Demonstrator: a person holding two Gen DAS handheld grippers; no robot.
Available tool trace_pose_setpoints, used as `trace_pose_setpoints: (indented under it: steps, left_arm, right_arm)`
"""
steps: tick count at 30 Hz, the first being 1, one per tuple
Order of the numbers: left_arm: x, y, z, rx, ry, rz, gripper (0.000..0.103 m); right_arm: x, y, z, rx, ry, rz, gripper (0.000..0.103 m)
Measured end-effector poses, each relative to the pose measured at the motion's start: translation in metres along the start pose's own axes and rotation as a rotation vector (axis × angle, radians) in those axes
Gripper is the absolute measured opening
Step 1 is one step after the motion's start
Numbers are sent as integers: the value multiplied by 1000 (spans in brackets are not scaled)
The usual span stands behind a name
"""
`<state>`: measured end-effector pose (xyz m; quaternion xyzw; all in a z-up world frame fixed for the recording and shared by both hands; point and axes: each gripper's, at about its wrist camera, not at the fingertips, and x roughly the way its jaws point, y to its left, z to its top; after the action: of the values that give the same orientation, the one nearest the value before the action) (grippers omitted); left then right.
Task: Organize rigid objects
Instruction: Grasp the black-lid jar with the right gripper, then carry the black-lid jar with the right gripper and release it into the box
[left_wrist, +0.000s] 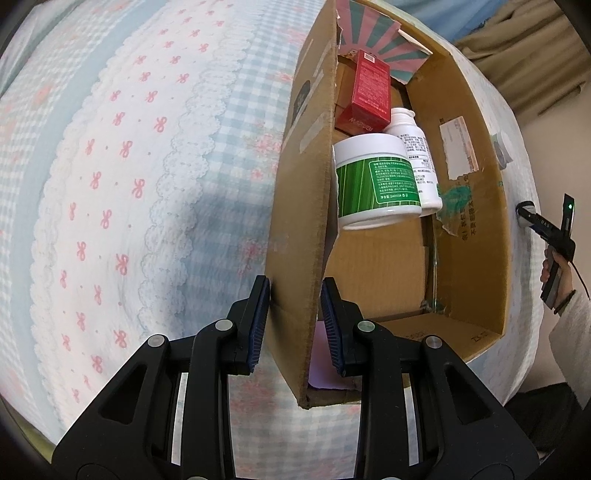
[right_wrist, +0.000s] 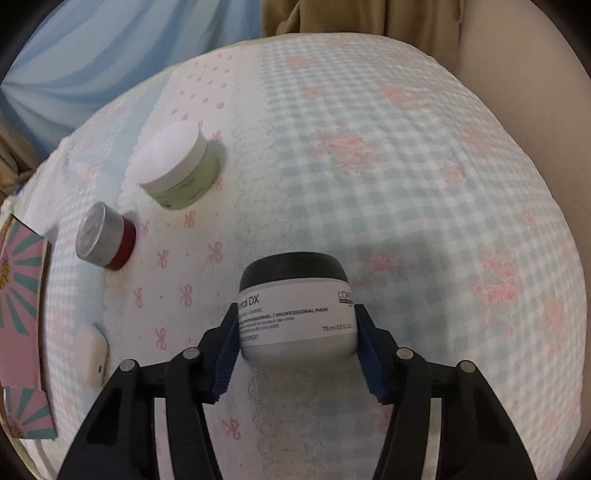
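Note:
My left gripper (left_wrist: 295, 321) is shut on the near wall of a cardboard box (left_wrist: 469, 229) that lies on the bed. Inside the box I see a red carton (left_wrist: 369, 92), a white tub with a green label (left_wrist: 376, 181) and a white bottle (left_wrist: 417, 158). My right gripper (right_wrist: 295, 343) is shut on a white jar with a black lid (right_wrist: 297, 306), its blue pads (right_wrist: 225, 354) pressing both sides of the jar, which rests on the bedspread. Farther left on the bed stand a pale green jar with a white lid (right_wrist: 177, 170) and a red jar with a silver lid (right_wrist: 103, 236).
A patterned bedspread (right_wrist: 406, 184) covers the whole surface. A pink and teal striped box (right_wrist: 18, 288) and a small white object (right_wrist: 94, 354) lie at the left edge of the right wrist view. A hand on the other gripper's handle (left_wrist: 554, 258) shows beyond the box.

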<state>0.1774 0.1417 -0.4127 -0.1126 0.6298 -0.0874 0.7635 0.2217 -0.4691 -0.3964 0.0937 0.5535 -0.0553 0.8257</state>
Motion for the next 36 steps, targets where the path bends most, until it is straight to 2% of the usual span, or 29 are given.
trace_pose_setpoints:
  steps: [10,18,22,26,31,36]
  left_arm:
    - [-1,2,0,11,8,-1,26]
    - [2,-2,4,56,35,3,26]
    - [2,-5,6,91,55,1,26]
    - [2,-7,7,121,68,-1,26]
    - [3,-9,8,153,76,-9,26]
    - [3,-10,8,172,78,-12,26]
  right_arm:
    - [-8,-1,1,57,15,13,53]
    - [-68,18,5,137,-44,30,53]
    - [-115,47,15,154,-85,27,53]
    - [-159,84,24,185,-115,70,53]
    - [-200,161,30,159,-118,101,53]
    - [-208,245,26,79,-93,154,53]
